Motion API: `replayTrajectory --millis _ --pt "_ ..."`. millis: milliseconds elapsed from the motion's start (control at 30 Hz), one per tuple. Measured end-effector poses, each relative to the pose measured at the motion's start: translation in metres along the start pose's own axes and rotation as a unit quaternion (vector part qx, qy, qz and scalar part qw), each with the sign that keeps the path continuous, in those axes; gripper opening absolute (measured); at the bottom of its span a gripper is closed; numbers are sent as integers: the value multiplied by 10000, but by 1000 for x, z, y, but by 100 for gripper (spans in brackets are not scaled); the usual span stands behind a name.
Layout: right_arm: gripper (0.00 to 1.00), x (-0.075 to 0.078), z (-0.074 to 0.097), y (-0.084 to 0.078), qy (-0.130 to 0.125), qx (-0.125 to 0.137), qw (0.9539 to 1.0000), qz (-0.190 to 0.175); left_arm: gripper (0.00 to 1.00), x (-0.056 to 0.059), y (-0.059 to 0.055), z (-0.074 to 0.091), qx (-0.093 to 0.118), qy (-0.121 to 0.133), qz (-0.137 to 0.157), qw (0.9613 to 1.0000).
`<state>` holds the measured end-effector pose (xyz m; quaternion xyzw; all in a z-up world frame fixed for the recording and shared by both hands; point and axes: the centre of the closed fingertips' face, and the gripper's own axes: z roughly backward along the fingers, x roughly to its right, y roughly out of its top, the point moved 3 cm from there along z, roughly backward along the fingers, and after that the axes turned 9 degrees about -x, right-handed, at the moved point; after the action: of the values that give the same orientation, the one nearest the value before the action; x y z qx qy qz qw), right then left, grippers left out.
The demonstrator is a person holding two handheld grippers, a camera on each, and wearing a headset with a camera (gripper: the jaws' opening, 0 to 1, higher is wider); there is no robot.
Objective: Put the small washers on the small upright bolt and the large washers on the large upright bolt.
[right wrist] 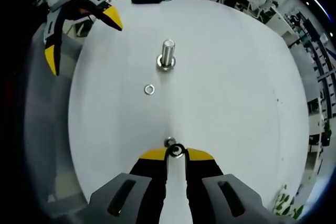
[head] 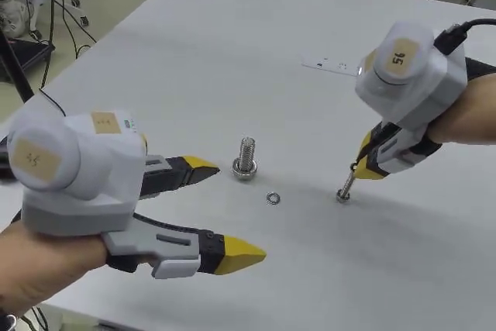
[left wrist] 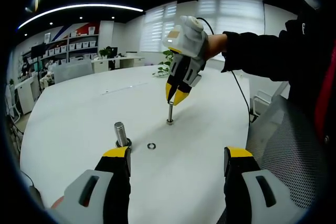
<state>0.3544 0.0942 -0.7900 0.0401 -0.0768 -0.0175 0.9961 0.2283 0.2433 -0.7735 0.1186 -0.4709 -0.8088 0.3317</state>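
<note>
Right gripper (right wrist: 176,153) pinching a small silver washer (right wrist: 177,150) over the thin upright bolt (head: 345,187)
Left gripper (head: 231,208) gapes near the thick threaded bolt (head: 246,159); a loose washer (head: 273,198) lies between both bolts, mid-tabletop (head: 232,52).

Bright, even overhead light; soft shadows, fisheye bending in gripper views.
</note>
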Motion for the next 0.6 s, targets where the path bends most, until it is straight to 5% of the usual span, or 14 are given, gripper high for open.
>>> replayTrajectory --millis 600 --pt "14 -4 -8 1 102 -83 9999 1 72 -1 -1 -1 -6 2 12 10000"
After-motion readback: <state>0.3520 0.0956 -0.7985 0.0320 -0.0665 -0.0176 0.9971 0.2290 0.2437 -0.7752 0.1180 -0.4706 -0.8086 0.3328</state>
